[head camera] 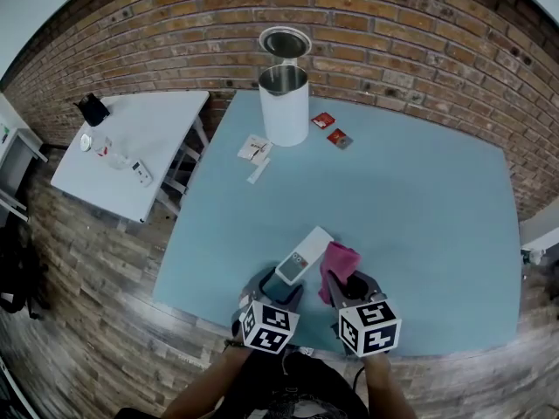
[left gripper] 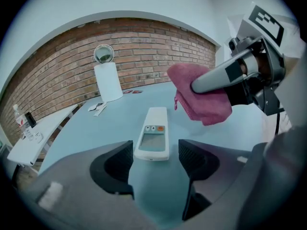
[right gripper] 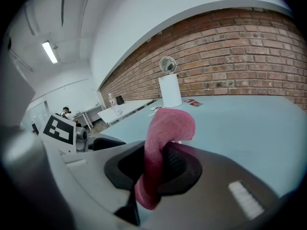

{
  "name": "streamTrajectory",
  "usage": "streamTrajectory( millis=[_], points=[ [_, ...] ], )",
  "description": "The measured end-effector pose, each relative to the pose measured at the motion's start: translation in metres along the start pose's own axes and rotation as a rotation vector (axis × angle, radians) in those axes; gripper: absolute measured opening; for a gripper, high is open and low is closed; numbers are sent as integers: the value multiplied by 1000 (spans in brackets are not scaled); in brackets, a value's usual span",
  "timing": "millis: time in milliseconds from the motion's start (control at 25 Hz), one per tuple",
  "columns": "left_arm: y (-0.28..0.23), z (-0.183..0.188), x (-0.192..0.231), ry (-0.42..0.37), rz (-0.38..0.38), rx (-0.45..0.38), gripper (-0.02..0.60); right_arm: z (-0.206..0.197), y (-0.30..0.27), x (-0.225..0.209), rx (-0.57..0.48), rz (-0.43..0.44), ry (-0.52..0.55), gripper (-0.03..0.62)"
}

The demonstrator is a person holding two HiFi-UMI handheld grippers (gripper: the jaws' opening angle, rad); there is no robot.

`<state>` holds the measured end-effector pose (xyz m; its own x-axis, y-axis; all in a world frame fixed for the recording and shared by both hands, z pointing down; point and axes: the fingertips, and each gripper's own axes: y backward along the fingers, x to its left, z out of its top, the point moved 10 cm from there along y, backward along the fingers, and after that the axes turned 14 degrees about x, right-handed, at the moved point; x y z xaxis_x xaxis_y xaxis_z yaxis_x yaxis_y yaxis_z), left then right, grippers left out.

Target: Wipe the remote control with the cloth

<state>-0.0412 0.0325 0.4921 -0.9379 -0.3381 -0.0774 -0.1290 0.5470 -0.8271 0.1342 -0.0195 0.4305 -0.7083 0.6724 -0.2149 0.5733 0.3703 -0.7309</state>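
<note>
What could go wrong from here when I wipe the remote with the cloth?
The remote lies loose on the table. The left gripper has its jaws apart on either side of the remote's near end without pressing it, so a wipe could slide it. The right gripper pinches the cloth by a narrow fold; rubbing might pull it out or bring the hard jaws onto the remote's buttons.

You have one remote control (head camera: 303, 257), one cloth (head camera: 337, 263), two red packets (head camera: 323, 120), one white bin (head camera: 285, 105), one blue table (head camera: 419, 216), one white table (head camera: 153, 133).
</note>
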Motion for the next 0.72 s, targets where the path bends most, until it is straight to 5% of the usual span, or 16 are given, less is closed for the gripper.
streamTrajectory(
  millis=[480, 720],
  points=[
    [-24, 5, 16, -70, -157, 109, 308, 48, -36, -20, 91, -90, 164, 66],
    [-26, 8, 20, -69, -220, 112, 298, 74, -64, -26, 179, -229, 322, 66]
  ],
)
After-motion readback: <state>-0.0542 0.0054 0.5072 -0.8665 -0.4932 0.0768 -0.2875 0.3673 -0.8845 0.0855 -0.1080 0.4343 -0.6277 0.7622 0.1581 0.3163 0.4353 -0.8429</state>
